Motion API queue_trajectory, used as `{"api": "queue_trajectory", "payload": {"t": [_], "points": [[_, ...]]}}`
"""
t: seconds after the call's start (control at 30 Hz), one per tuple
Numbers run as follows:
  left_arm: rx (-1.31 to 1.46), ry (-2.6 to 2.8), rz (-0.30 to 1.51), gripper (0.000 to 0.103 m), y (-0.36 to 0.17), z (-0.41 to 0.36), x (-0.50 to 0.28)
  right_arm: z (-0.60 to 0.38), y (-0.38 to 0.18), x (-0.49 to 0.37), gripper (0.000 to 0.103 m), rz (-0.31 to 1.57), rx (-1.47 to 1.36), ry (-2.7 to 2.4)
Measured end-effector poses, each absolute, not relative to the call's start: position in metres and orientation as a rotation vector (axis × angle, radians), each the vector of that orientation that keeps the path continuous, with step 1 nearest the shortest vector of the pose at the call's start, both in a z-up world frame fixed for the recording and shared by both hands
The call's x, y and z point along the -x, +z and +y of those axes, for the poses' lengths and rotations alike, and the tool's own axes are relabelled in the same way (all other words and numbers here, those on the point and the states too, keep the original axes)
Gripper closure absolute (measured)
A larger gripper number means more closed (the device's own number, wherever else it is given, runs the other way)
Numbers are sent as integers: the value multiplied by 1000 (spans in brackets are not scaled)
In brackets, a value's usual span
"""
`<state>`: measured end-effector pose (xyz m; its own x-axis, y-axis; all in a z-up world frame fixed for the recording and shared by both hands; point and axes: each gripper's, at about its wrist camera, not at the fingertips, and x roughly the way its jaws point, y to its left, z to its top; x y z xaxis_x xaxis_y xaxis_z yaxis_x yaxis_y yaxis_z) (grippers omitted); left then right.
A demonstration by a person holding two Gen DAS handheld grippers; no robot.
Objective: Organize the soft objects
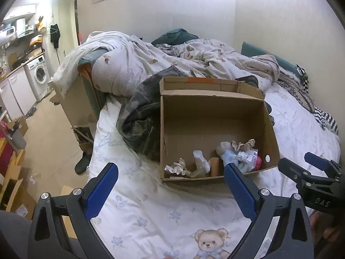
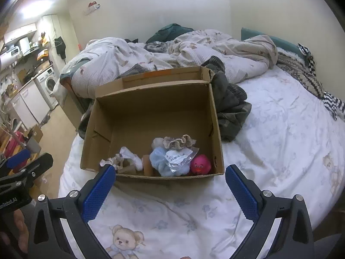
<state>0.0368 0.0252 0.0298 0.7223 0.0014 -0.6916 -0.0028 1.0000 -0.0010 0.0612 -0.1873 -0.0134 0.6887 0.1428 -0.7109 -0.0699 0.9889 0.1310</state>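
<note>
- The cardboard box [image 2: 103, 116] sits open on the bed, flaps up, with its load gathered along the near wall.
- Contents, as seen from the right wrist view: a pink rubber duck [image 2: 201, 164] in the near right corner; a pale blue mesh puff [image 2: 160, 161] beside it, partly covered by a clear plastic packet [image 2: 179, 156]; a beige ruffled scrunchie [image 2: 179, 142] behind these; a white sock [image 2: 131, 156] and a crumpled beige-and-white fabric piece [image 2: 111, 161] toward the left.
- The left gripper [image 1: 171, 173] has its jaws spread wide, with nothing between the blue pads; it hovers in front of the box's near wall.
- The right gripper [image 2: 170, 174] is likewise spread and empty, facing the same wall.
- The bed sheet [image 2: 269, 129] is white with pale blue flowers and a teddy-bear print [image 2: 124, 240].
- A rumpled duvet [image 1: 133, 64] and a camouflage-patterned garment [image 1: 140, 118] lie behind and beside the box.
- A washing machine [image 1: 39, 73] stands under a cluttered counter at the far left.
- The brown items between the sock and the puff cannot be identified; the near wall cuts off their lower parts.
</note>
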Motion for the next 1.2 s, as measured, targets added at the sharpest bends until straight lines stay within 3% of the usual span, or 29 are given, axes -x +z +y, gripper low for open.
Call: {"api": "queue_trajectory", "payload": {"t": [1.2], "points": [[20,16,789,5,24,27,-39,-191,-13,-61,0,802,-102,103]]}}
